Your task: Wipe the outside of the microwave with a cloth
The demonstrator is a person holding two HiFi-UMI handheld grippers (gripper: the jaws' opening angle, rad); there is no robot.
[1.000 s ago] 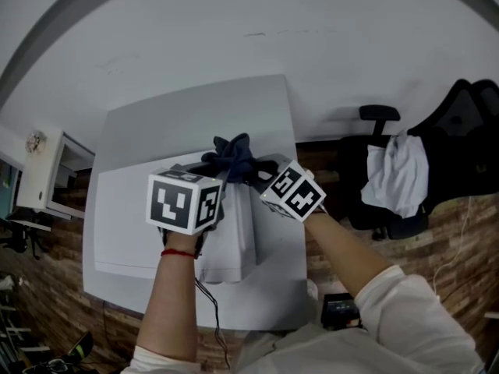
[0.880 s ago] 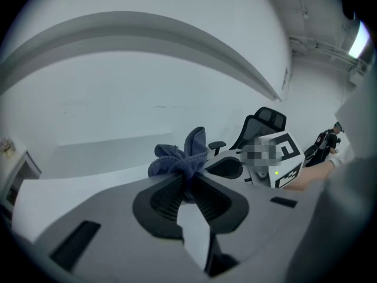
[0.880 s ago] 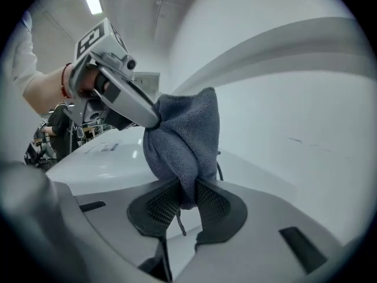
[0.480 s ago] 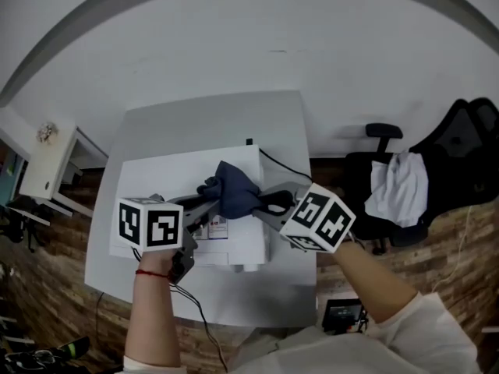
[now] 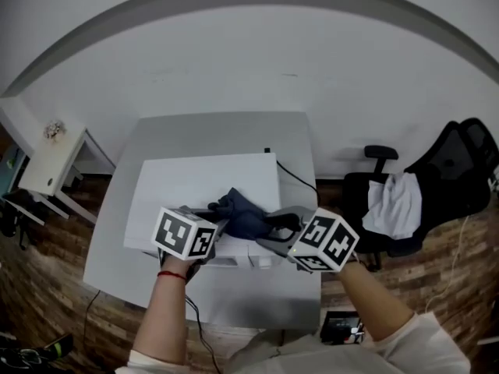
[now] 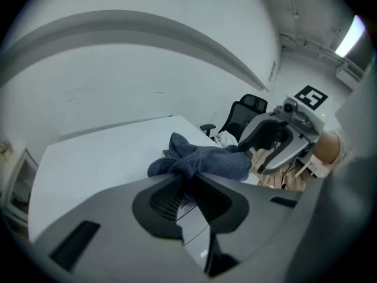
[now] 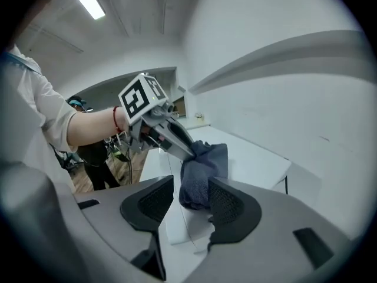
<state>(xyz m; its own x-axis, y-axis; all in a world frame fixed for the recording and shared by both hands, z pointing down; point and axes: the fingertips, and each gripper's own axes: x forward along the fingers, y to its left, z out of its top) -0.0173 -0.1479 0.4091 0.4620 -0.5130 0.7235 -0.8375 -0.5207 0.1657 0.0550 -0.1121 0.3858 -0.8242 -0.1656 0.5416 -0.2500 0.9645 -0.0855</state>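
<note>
The white microwave (image 5: 195, 185) stands on a grey table (image 5: 117, 248). A dark blue cloth (image 5: 245, 216) lies bunched at the near right edge of its top. My left gripper (image 5: 222, 218) comes in from the left and is shut on one end of the cloth (image 6: 200, 161). My right gripper (image 5: 273, 224) comes in from the right. Its jaws have just been opening. The other end of the cloth (image 7: 200, 178) hangs between them, resting against the right-hand pad (image 7: 227, 205), with a gap at the other pad.
A black office chair (image 5: 437, 185) with a white garment (image 5: 394, 201) draped on it stands to the right. A small white side table (image 5: 51, 158) is at the left. A black cable (image 5: 292, 178) runs from the microwave's back corner. The wall is close behind.
Both grippers and the cloth have slid across the microwave's top toward its near edge. The right jaws, shut on the cloth before, have spread apart.
</note>
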